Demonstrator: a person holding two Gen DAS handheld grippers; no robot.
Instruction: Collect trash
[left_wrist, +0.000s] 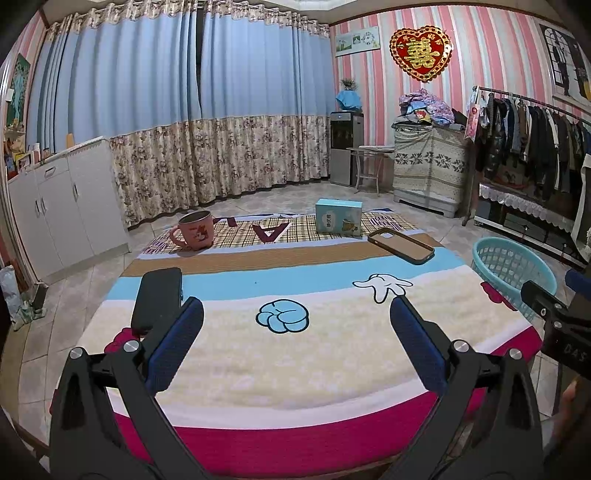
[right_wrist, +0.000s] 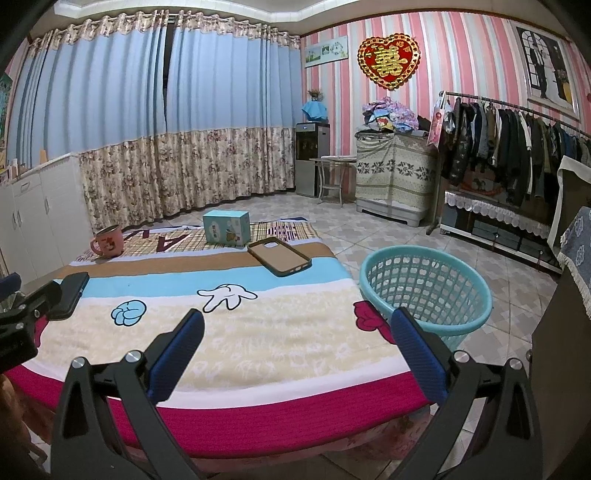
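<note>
Both grippers hover wide open and empty over the blanket-covered bench (left_wrist: 295, 354).
Phone case (right_wrist: 279, 256) lies diagonally, left of basket (right_wrist: 424, 291); right gripper (right_wrist: 295, 332) is nearer than left gripper (left_wrist: 295, 321).

Even indoor light — sharp, edges fisheye-bent.

Blue curtains (left_wrist: 147, 74) at 11 o'clock, white cabinets (left_wrist: 66, 206) at 9, clothes rack (left_wrist: 532, 140) at 2, red heart decoration (left_wrist: 421, 51) at 1.
</note>
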